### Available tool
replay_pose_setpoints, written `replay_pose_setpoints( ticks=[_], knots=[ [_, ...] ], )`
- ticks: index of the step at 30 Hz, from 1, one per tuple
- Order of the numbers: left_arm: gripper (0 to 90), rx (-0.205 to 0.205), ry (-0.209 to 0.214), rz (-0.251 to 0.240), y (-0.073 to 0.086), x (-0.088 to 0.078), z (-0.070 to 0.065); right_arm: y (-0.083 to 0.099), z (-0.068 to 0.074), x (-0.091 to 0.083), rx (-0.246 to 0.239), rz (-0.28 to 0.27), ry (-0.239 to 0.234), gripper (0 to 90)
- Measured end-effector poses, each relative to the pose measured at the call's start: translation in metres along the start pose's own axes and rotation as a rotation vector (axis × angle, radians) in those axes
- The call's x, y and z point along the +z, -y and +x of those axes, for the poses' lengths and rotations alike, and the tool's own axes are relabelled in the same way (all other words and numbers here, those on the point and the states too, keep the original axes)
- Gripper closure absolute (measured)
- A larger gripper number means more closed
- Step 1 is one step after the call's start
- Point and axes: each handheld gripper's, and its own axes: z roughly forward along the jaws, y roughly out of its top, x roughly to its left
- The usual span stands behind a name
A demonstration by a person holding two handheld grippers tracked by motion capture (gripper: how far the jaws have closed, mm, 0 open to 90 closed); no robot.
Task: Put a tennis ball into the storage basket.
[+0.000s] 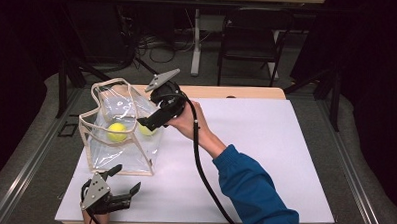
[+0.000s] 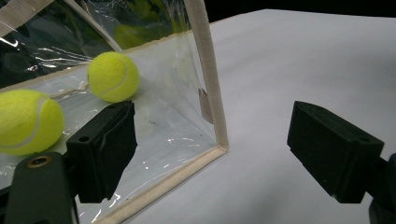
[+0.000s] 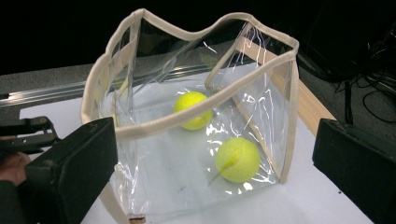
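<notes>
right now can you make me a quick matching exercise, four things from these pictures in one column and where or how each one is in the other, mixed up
Things:
1. tennis balls
2. clear bag
3. left gripper
4. right gripper

Places or states:
a. open, at the table's near edge, in front of the bag
b. lying inside the bag
c. standing on the white table top, mouth open upward
d. open, held at the bag's right side

Pairs: 1-b, 2-c, 3-a, 4-d

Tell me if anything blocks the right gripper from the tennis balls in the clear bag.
The bag's clear side wall stands between the open right gripper and both tennis balls. From above, the bag's open top leaves them reachable.
</notes>
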Motion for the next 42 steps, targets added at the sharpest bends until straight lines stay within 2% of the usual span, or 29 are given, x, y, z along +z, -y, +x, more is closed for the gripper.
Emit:
replay_pose_setpoints(
  ticks=[24,42],
  knots=[
    [16.0,0.006,0.007,-0.002,0.001,-0.002,0.001,0.033,0.002,-0.017,0.004,0.039,0.005,0.0],
    [16.0,0.009,0.015,0.005,0.0,-0.001,0.001,0.072,0.003,-0.029,-0.001,0.133,0.025,0.0]
  ],
)
